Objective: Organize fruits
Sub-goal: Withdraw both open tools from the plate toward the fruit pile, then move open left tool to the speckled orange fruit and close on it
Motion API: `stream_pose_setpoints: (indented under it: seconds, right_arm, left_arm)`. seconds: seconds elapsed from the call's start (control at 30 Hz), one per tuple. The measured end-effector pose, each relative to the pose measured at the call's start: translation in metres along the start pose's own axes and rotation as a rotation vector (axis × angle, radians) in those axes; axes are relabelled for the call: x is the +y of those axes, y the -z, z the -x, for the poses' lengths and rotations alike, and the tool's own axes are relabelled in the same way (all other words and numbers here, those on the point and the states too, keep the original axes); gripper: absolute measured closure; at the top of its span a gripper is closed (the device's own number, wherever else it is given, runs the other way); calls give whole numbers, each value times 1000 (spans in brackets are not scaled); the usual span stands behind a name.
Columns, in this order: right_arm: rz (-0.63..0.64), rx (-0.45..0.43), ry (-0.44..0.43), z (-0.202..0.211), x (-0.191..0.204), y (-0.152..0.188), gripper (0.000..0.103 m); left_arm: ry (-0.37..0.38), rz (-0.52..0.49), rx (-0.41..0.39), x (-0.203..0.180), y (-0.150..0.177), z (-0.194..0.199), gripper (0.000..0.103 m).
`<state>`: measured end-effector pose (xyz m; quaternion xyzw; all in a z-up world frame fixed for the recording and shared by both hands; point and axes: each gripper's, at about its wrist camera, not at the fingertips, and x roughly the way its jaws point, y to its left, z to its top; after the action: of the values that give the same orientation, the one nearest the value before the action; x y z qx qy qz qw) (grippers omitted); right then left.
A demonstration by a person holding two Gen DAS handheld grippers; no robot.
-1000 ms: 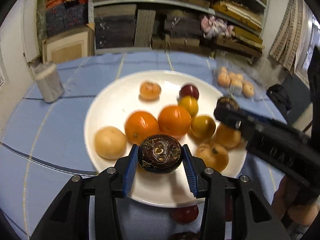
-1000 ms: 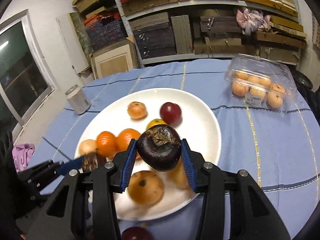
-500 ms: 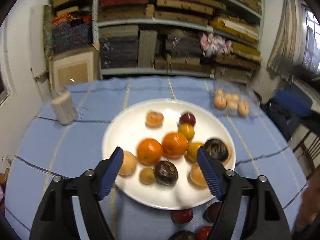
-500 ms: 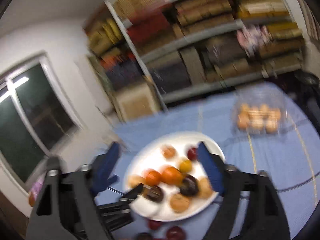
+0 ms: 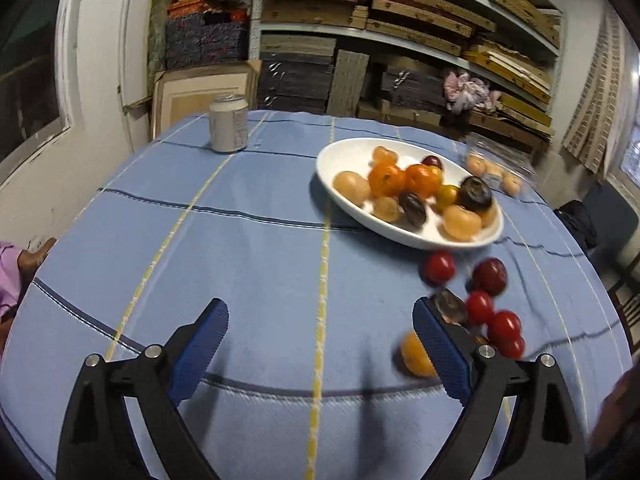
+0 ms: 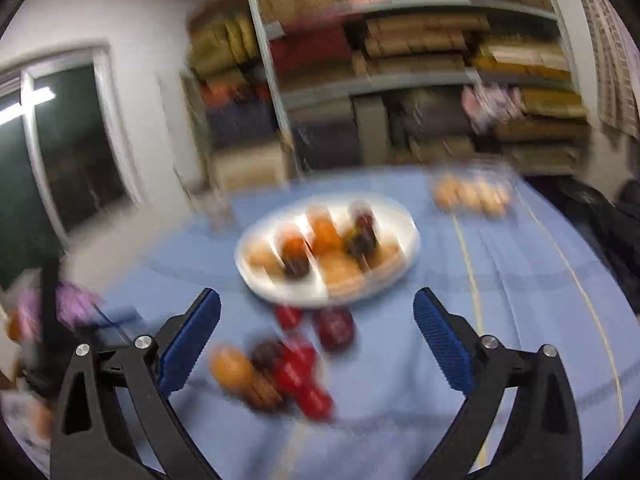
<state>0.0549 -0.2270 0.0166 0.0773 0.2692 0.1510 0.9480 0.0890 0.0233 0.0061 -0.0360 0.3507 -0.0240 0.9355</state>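
Left wrist view, left tool opening, empty, right tool likewise, can beyond, loose fruit beside white plate.

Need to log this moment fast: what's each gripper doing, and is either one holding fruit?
Left gripper: jaws opening wide, nothing between them.
Right gripper: jaws opening wide, holding no fruit.

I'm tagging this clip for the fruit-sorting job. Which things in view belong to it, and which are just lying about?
Part of the job:
- white plate with fruit
- loose red fruits on the cloth
- orange fruit

Just lying about:
- drink can
- clear box of fruit
- shelves
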Motion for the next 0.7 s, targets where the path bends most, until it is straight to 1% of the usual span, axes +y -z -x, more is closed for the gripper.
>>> stream_pose_setpoints:
  seconds: [0.03,0.07,0.17,0.23,0.37,0.43,0.53,0.7]
  right_arm:
    - [-1,20,-11,-2,-1,3,8]
    - [-15,20,-14,0,-4,6,8]
    - [-48,-21,6,7,-13,6,4]
    - [-83,-34,12,10,-19,5,5]
    - [-167,8,9,1,-38,-2,4]
    - [-209,29,-5,-2,-44,-2,4]
    - [-241,48,-24,-5,-49,-1,4]
    - [-220,66,-14,-10,-45,1,4]
  left_arm:
    - [0,-21,-9,-5,2,2,9]
    - [-4,-53,-27,-13,4,5,9]
    - [-26,-130,-59,-31,11,7,9]
    - [-44,-188,-61,-43,17,3,9]
    - [-91,-275,-56,-58,25,-7,9]
    - [-78,-281,-38,-60,26,-12,6]
    - [-56,-268,-16,-59,24,-19,6]
    - [-35,-234,18,-54,23,-25,3]
